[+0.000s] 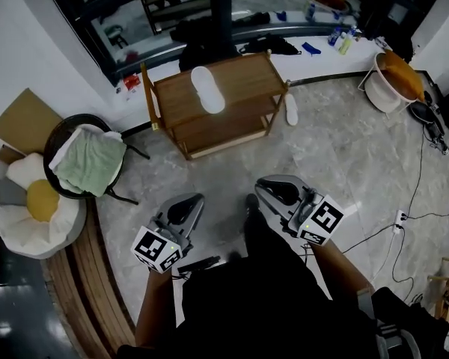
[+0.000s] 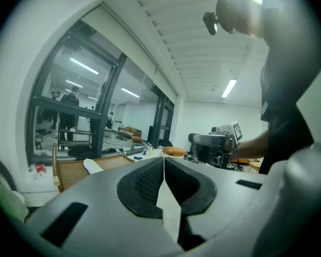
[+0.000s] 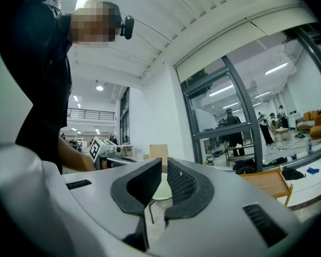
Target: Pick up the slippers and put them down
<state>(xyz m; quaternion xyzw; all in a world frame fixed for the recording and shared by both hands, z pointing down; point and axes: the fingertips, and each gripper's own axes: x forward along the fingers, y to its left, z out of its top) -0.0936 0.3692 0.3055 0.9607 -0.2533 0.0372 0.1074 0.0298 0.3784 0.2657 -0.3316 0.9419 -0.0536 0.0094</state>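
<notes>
A person is holding the left gripper [image 1: 193, 200] and the right gripper [image 1: 263, 186] over a grey marble floor [image 1: 344, 163], both grippers' black fingers [image 2: 143, 183] closing together on nothing. One flat white slipper [image 1: 208, 90] is lying on the tabletop of a low two-tier wooden stand [image 1: 176, 96], well ahead of the grippers. A second white slipper [image 1: 291, 109] is resting on the floor just beside the stand.

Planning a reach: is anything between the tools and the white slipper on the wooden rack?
Nothing visible: only marble floor separates left tool and right tool from the white slipper atop the wooden rack.
</notes>
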